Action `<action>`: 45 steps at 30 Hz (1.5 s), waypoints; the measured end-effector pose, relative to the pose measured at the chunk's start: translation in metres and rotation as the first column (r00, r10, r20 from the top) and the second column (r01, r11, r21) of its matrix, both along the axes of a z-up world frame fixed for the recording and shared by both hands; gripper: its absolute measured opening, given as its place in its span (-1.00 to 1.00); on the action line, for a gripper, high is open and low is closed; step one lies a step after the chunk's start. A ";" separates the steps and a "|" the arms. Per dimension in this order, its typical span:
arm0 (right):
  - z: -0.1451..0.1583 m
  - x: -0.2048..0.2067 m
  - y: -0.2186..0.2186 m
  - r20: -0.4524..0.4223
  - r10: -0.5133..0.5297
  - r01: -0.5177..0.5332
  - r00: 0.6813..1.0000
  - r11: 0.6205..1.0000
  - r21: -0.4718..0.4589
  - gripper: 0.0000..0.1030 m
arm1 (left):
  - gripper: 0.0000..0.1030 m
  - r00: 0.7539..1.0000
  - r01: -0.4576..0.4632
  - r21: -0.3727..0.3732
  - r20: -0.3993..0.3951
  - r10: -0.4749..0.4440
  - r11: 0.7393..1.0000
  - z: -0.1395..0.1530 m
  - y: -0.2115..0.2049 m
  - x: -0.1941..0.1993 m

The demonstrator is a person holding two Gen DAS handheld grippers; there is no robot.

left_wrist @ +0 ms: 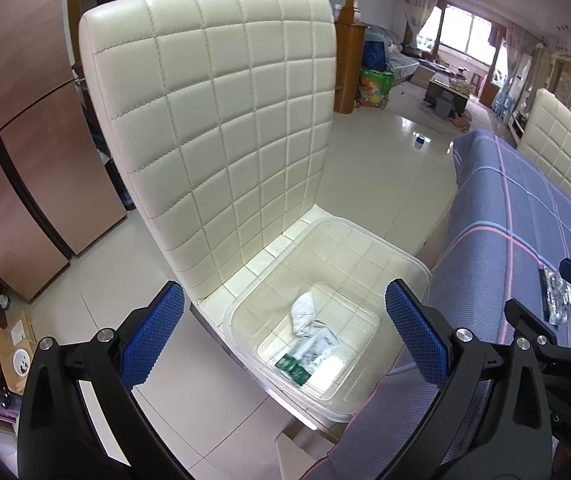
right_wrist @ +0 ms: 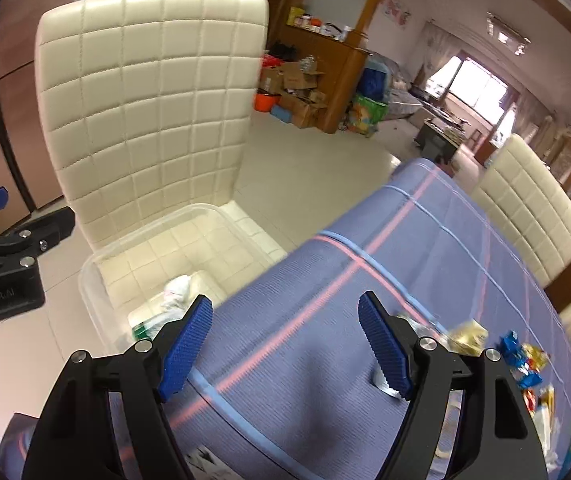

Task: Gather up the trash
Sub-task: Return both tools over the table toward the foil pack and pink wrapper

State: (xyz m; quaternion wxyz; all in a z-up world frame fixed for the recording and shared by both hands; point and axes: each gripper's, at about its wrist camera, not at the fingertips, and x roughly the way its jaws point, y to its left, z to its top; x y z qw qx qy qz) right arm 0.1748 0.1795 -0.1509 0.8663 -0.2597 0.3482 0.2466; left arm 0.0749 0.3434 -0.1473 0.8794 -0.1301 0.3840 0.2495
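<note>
Trash is seen in two places — inside a clear plastic bin point(left_wrist: 327, 276) set on the seat of a cream quilted chair point(left_wrist: 213, 120), and scattered on the worktop point(right_wrist: 325, 280) under its blue checked cloth. In the bin, a crumpled white tissue point(left_wrist: 303, 312) lies beside a flattened wrapper with a green corner point(left_wrist: 305, 360); both rest on the bin's floor. On the worktop, at the right of the right wrist view, a gold wrapper point(right_wrist: 467, 334) and a cluster of blue and red wrappers point(right_wrist: 523, 364) are spread near the cloth's edge, with a silvery foil scrap point(right_wrist: 385, 386) just beside the right finger pad.

The left gripper point(left_wrist: 285, 336) is held above the bin, its fingers spread wide with nothing between them. The right gripper point(right_wrist: 285, 340) is held over the worktop near the bin's edge — its fingers are also spread apart, and only bare cloth is seen between them. A second cream chair point(right_wrist: 525, 208) is drawn up to the worktop's far side.
</note>
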 end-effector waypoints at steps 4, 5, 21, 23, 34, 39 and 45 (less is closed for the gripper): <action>0.006 0.001 -0.030 -0.005 -0.056 0.056 0.998 0.998 0.012 0.43 | 0.93 0.999 0.043 0.025 -0.001 -0.043 0.999 0.010 -0.018 0.007; 0.007 0.001 -0.038 -0.009 -0.070 0.071 0.997 0.997 0.018 0.43 | 0.93 0.998 0.055 0.030 0.002 -0.055 0.998 0.012 -0.024 0.009; 0.001 0.000 -0.226 -0.103 -0.422 0.431 0.901 0.898 0.090 0.43 | 0.93 0.934 0.355 0.078 -0.063 -0.350 0.932 0.016 -0.155 0.062; -0.004 -0.001 -0.243 -0.121 -0.448 0.459 0.886 0.883 0.096 0.43 | 0.93 0.919 0.394 0.091 -0.075 -0.388 0.915 0.014 -0.175 0.070; -0.024 0.008 -0.283 -0.275 -0.429 0.488 0.860 0.849 0.202 0.33 | 0.93 0.865 0.496 0.114 -0.160 -0.477 0.861 -0.006 -0.236 0.116; -0.022 0.017 -0.291 -0.321 -0.416 0.501 0.851 0.826 0.259 0.24 | 0.93 0.871 0.479 0.090 -0.167 -0.461 0.873 -0.017 -0.235 0.131; -0.017 0.029 -0.286 -0.302 -0.414 0.493 0.859 0.829 0.264 -0.06 | 0.93 0.871 0.477 0.075 -0.170 -0.461 0.875 -0.024 -0.233 0.139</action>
